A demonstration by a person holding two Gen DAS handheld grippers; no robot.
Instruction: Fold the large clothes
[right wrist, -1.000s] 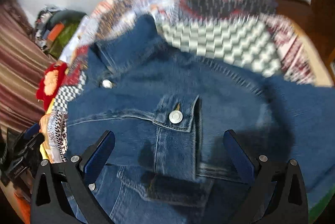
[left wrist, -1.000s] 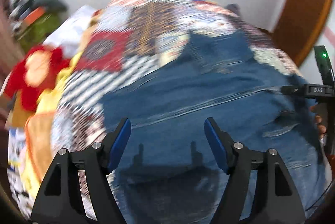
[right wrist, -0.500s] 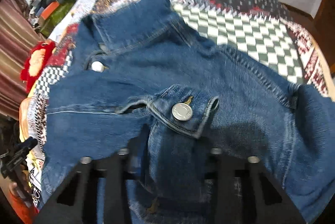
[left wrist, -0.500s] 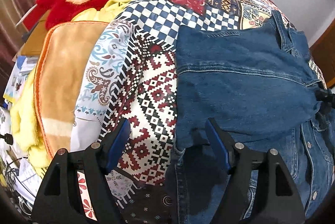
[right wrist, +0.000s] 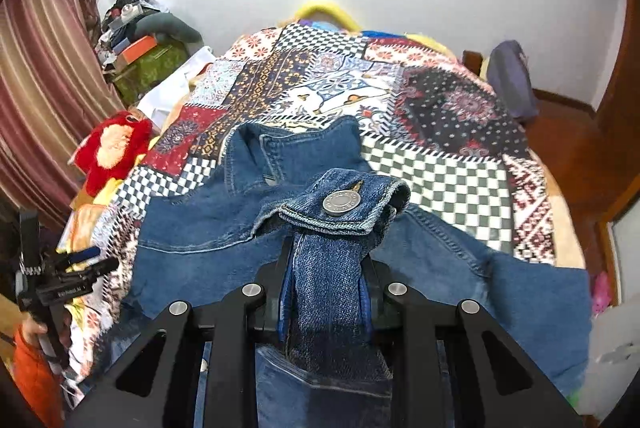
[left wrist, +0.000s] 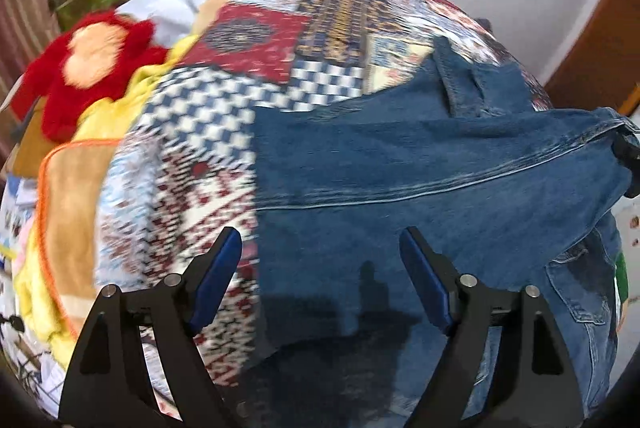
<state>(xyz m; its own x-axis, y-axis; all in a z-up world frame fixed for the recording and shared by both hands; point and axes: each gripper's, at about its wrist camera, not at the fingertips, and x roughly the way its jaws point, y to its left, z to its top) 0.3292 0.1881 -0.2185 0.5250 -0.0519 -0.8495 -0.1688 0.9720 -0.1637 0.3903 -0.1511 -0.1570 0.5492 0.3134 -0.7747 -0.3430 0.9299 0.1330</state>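
Observation:
A blue denim jacket [right wrist: 208, 228] lies on a patchwork bedspread [right wrist: 440, 172], collar toward the far wall. My right gripper [right wrist: 326, 264] is shut on the jacket's sleeve cuff [right wrist: 344, 204], which has a metal button, and holds it lifted above the jacket body. In the left wrist view the jacket [left wrist: 400, 164] fills the right half, with the lifted sleeve stretched to the right edge. My left gripper [left wrist: 320, 272] is open and empty, hovering over the jacket's left edge where it meets the bedspread [left wrist: 192, 156].
A red plush toy [left wrist: 88, 56] and yellow and orange blankets [left wrist: 68, 208] lie at the bed's left side. Clutter and a striped curtain [right wrist: 36, 76] stand at far left. A wooden door frame [right wrist: 624, 132] is at right. A dark bag [right wrist: 510, 80] sits at the bed's far right.
My right gripper closed on the sleeve cuff and lifted it up off the jacket. My left gripper stayed open and swung back over the jacket's left edge.

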